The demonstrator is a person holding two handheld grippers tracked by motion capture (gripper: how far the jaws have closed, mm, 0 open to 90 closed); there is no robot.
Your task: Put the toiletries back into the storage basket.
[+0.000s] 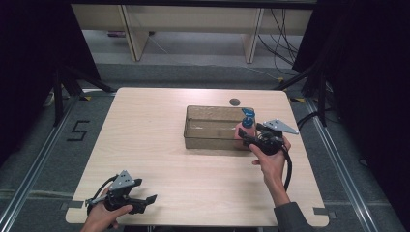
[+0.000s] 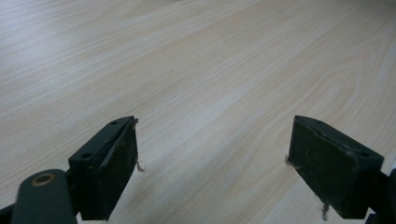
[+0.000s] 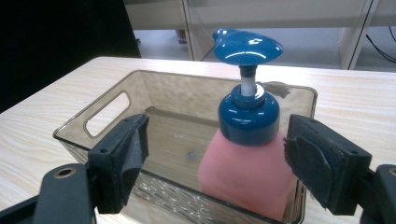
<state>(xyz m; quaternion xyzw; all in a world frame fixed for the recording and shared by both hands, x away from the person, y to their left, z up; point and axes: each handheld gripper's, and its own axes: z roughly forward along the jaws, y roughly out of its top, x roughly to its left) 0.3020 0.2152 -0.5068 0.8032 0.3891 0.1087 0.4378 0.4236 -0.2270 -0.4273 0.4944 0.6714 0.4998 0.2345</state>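
Observation:
A pink soap bottle [image 3: 247, 172] with a blue pump head [image 3: 247, 46] stands upright inside a clear smoky plastic bin [image 3: 187, 74], at the bin's corner nearest my right gripper [image 3: 217, 140]. Its jaws stand open on either side of the bottle, the left pad well clear of it and the right pad close beside its shoulder. From above, the bottle [image 1: 243, 129] is at the bin's [image 1: 212, 108] right end, with the right gripper [image 1: 245, 137] just in front. My left gripper [image 1: 145, 191] hovers open over bare wood near the table's front left corner, nothing between its pads [image 2: 121, 168].
The light wooden table [image 1: 159, 145] has a small dark round hole [image 1: 234, 101] behind the bin. Pale shelf legs [image 1: 133, 34] stand on the floor beyond the table. A "5" mark [image 1: 77, 130] is on the floor at the left. Black curtains flank both sides.

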